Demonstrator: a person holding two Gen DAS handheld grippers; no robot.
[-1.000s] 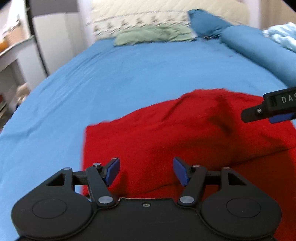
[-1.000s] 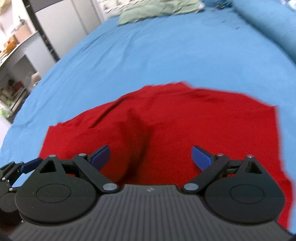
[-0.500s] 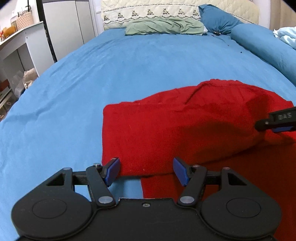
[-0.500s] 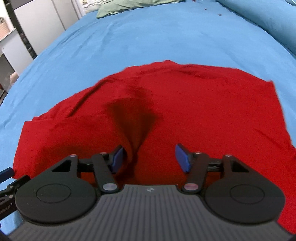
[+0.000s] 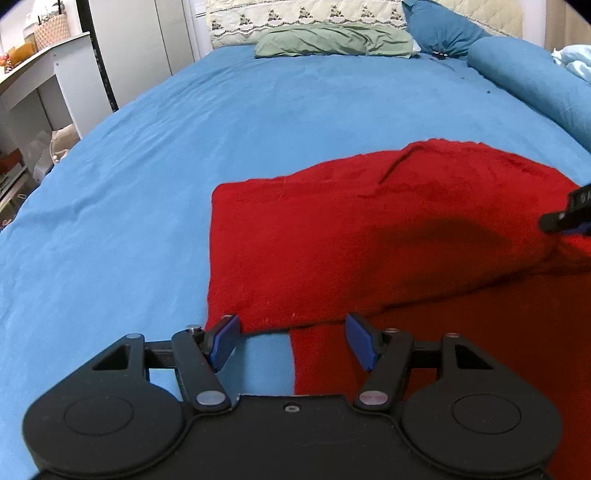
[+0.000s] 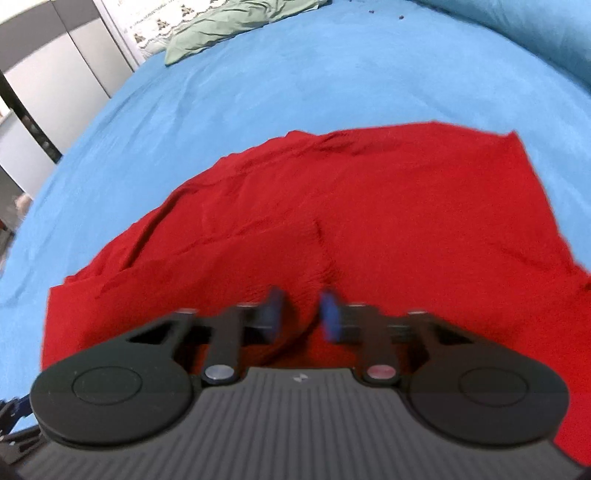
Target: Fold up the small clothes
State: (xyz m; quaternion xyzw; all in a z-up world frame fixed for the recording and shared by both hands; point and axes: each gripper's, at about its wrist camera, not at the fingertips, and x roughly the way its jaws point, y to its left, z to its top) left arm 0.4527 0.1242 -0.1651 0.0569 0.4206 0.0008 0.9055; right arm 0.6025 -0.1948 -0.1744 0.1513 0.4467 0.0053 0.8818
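The left gripper (image 5: 291, 341) hung low, its jaws spread wide. The right gripper (image 6: 301, 317) had its jaws nearly together, motion-blurred, a narrow gap showing between them.

One red cloth (image 5: 369, 240) lies on one bed (image 5: 147, 184), covered by a single blue sheet. Two claws are in view: the left claw (image 5: 291, 341) at the bottom of its frame and the right claw (image 6: 301, 314). At the top sit one green pillow (image 5: 332, 42), one dark blue pillow (image 5: 439, 31) and one blue bolster (image 5: 528, 81). One basket (image 5: 51, 31) stands upper left.
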